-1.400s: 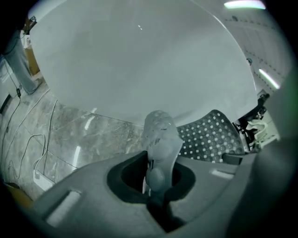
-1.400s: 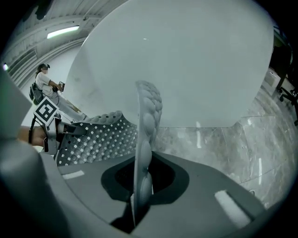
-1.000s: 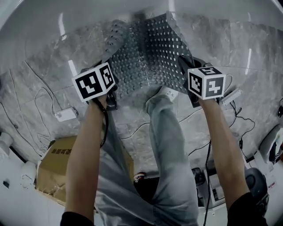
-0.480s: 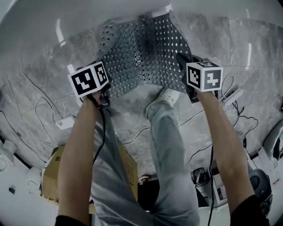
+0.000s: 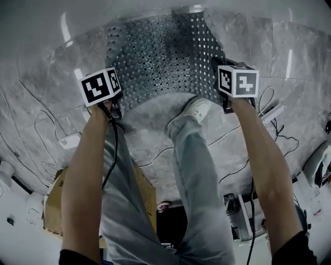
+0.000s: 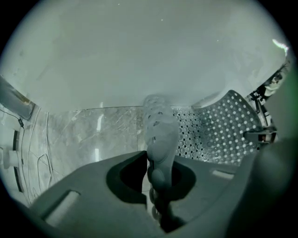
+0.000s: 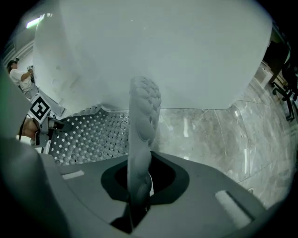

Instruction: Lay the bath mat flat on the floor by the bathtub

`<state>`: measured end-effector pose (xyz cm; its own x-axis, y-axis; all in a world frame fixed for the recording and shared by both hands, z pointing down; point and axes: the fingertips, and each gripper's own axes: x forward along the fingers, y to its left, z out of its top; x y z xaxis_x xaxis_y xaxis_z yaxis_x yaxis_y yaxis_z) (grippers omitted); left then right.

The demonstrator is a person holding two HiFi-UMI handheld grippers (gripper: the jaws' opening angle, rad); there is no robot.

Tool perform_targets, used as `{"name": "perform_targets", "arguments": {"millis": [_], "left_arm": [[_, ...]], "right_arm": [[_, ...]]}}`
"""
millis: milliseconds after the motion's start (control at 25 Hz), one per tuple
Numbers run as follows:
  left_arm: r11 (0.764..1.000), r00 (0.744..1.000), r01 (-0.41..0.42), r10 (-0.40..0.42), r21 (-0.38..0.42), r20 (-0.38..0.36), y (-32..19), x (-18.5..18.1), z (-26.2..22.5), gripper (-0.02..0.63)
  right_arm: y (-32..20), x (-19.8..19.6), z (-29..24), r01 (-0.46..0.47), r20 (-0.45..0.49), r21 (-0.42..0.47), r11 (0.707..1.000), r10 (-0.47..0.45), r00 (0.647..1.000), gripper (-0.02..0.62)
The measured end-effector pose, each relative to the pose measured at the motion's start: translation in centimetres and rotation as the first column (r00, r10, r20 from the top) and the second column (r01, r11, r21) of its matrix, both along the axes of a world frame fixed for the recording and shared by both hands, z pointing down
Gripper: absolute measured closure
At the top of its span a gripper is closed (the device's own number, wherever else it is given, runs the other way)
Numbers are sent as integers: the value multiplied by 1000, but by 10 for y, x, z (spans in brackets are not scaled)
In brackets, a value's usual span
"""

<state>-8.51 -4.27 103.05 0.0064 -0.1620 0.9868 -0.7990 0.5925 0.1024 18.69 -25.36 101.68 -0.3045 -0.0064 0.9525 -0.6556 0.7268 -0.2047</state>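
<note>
Mat (image 5: 165, 57), one: near corners pinched in left gripper (image 6: 158, 179) and right gripper (image 7: 138, 183), had spread wider over the floor (image 5: 46, 103) against the tub (image 5: 103, 15) (nearly down, not yet released).

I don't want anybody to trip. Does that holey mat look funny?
Yes. The bath mat is not flat yet: the left gripper and right gripper each pinch a near corner, holding that edge up off the floor.
</note>
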Motion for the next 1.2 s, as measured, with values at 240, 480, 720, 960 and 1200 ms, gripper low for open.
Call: {"name": "perform_targets", "arguments": {"millis": [240, 480, 720, 960, 1200], "left_arm": [[997, 1000, 14, -13, -76, 19, 15, 3, 22, 572], [986, 999, 16, -9, -165, 41, 34, 1, 32, 568], [968, 996, 91, -86, -235, 34, 62, -3, 29, 561], [965, 995, 103, -102, -241, 18, 75, -1, 7, 561], [959, 983, 184, -185, -215, 17, 80, 3, -29, 589]], "right_arm": [[1, 20, 19, -26, -78, 16, 1000, 27, 997, 566], [-5, 38, 28, -43, -148, 19, 999, 46, 988, 519], [-9, 56, 22, -58, -177, 22, 998, 61, 982, 503], [13, 47, 11, -60, -161, -3, 998, 58, 985, 512], [41, 15, -12, -85, -105, -31, 996, 81, 991, 518]]}}
